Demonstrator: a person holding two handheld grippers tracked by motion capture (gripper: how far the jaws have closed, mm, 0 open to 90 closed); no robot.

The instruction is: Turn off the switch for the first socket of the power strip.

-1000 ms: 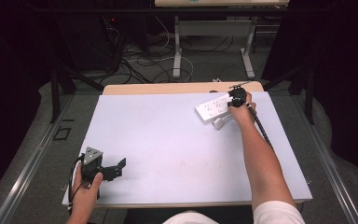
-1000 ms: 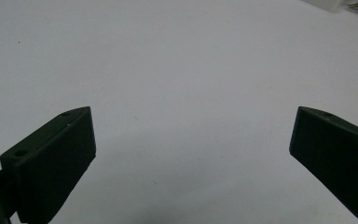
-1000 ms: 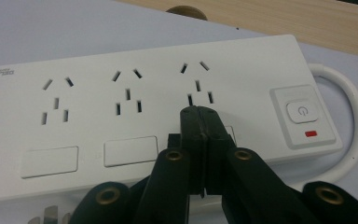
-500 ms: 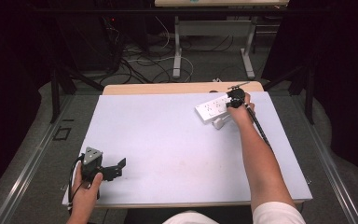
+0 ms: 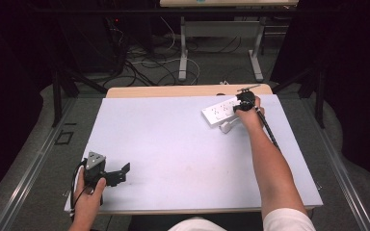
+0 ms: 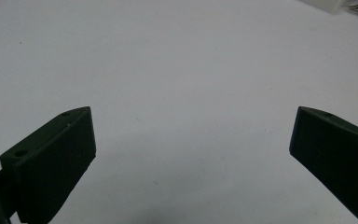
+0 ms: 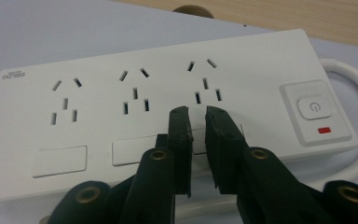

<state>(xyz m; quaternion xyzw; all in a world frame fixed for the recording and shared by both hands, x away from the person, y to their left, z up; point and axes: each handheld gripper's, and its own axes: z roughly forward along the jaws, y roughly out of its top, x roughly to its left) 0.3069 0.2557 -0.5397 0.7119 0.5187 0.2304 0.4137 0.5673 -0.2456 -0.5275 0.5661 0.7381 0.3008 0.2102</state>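
A white power strip (image 5: 220, 111) with three sockets lies flat at the far right of the white table; its switch (image 7: 312, 107) with a red light sits at one end. My right gripper (image 5: 243, 103) hovers just over the strip near the socket closest to the switch. Its jaws (image 7: 196, 112) have just been opening and stand a narrow gap apart, with nothing between them. My left gripper (image 5: 123, 171) rests at the near left corner, jaws wide open (image 6: 193, 126) over bare table.
The strip's white cable (image 7: 354, 79) curls off past the switch end, and a white plug piece (image 5: 226, 127) lies beside the strip. The white tabletop (image 5: 173, 139) has a wooden strip (image 5: 173, 91) along its far edge. Desk legs and cables stand on the floor beyond.
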